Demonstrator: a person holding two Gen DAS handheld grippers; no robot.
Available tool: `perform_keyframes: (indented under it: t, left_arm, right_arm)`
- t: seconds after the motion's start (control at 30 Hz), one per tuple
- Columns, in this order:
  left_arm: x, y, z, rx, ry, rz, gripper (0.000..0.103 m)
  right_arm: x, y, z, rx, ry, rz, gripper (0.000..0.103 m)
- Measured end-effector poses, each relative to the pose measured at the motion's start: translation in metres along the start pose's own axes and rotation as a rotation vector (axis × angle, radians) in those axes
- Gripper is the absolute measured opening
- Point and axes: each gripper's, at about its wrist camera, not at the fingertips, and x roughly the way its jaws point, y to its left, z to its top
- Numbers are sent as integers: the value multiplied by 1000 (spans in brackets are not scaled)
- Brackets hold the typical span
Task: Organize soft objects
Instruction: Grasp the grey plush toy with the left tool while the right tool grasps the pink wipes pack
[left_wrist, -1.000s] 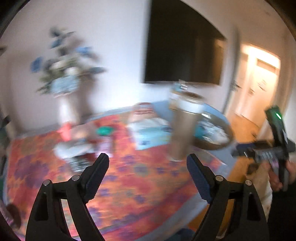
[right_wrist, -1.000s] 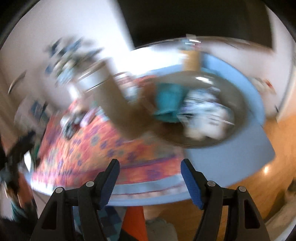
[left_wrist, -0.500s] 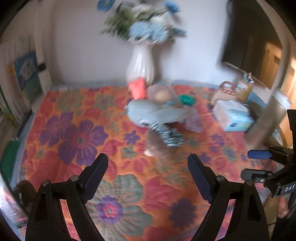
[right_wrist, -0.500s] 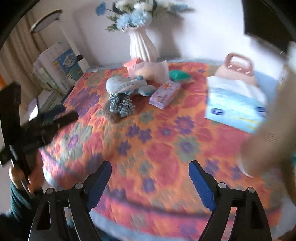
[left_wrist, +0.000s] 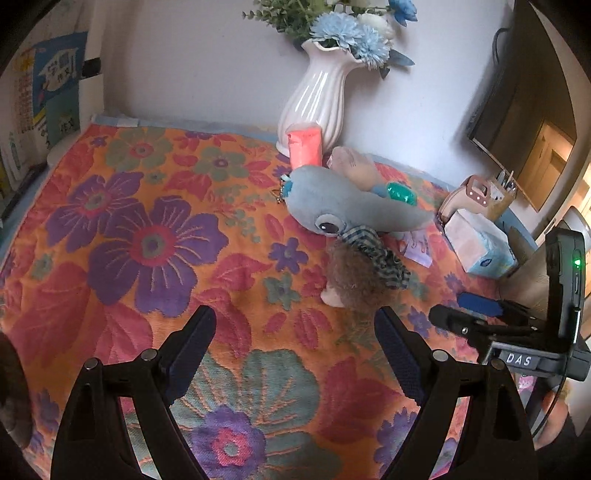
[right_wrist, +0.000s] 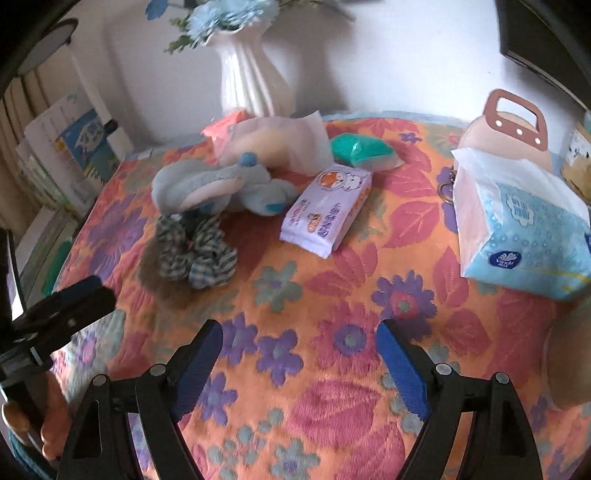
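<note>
Brown furry toy (right_wrist: 155, 273) mostly under checked scrunchie (right_wrist: 195, 254).

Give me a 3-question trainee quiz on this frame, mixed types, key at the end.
1. True or false: the left gripper is shut on the grey-blue plush whale.
2. What touches the checked fabric scrunchie? A) the brown fuzzy toy B) the light blue tissue pack C) the white ribbed vase
3. Fill in: the purple wet-wipes packet lies flat on the floral ____, with the green soft pack behind it.

Key: 1 false, both grippers are open, the right gripper too. 2 A. 3 tablecloth.
</note>
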Motion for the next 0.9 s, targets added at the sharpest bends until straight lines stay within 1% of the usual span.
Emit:
perform_keyframes:
  t: [0.13,0.23,0.3,0.37,0.43,0.5,0.67,0.8,0.87,0.9]
  left_arm:
    - [-1,-1,-1,4,-15,21,87]
    - [-1,-3,-2,14,-20,41,87]
    - [-1,-3,-1,11,-20,44,87]
    - [-2,-2,0,3,-14,67,87]
    - [-5,-2,1,-2,-31,82,87]
    - [-7,-3,1,-2,-56,118,87]
    - [-6,-2,0,7,-71,169,87]
    - [-11,-6,-1,25,-94,176,87]
    - [-11,-6,0,26,-79,168,86]
    - [-12,-6,3,17,-62,154,86]
  right_arm:
    - [-8,-4,-1,10,-52,-19,84]
    - [-4,-10,-1,39,-26,-7,84]
    - [-7,-15,-1,69,-32,4,84]
    - [-9,-18,-1,87,-26,15,84]
    - [-8,-19,-1,89,-18,23,84]
    - [-9,-20,-2,90,-22,27,84]
    - [-8,-20,-3,81,-25,24,84]
    - [-8,-19,-3,80,-18,17,84]
    - [-8,-17,0,91,14,5,84]
    - [-7,-16,4,101,40,19,84]
